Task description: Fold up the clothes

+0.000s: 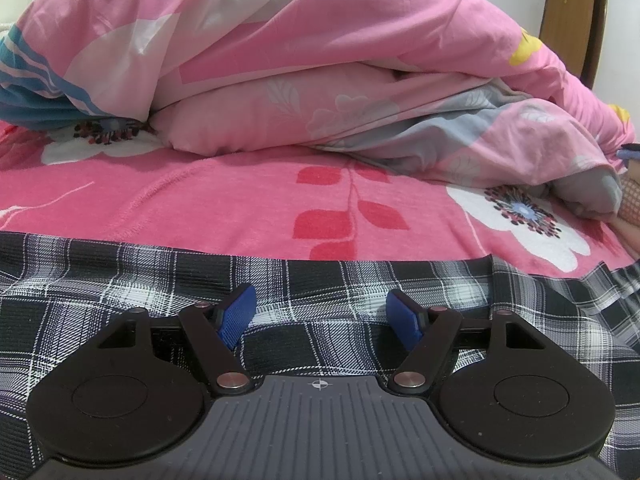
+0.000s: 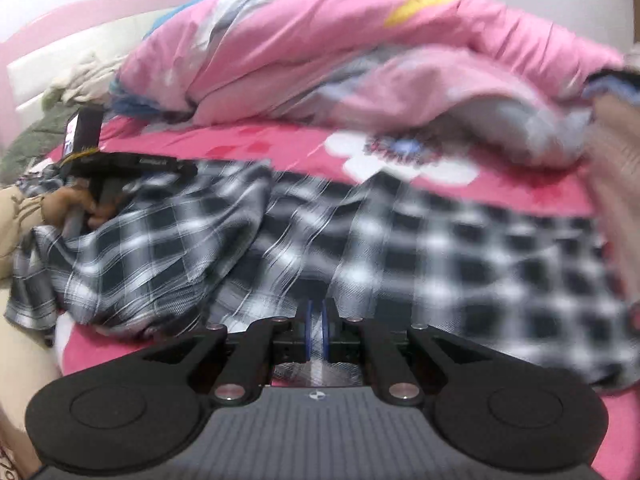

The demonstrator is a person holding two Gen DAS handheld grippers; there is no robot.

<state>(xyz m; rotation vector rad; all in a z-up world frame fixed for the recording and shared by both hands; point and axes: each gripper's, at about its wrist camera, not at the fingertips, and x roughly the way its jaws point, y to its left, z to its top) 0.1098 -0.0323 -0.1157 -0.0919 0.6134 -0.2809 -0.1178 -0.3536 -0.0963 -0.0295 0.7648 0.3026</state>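
Black-and-white checked cotton shirt (image 1: 340, 280) is lying across the lower frame on the pink flowered bedsheet (image 1: 240, 196). Left gripper (image 1: 322, 314) is hovering wide over it; right gripper (image 2: 318, 330) is pinching its fabric (blurred), quilt (image 1: 320, 60) heaped behind.

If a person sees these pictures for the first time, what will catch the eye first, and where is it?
First the big pink quilt, heaped at the back of the bed. In front lies a black-and-white plaid shirt on the pink flowered sheet. The right gripper is shut on a fold of the shirt, while the left gripper stands open above it.
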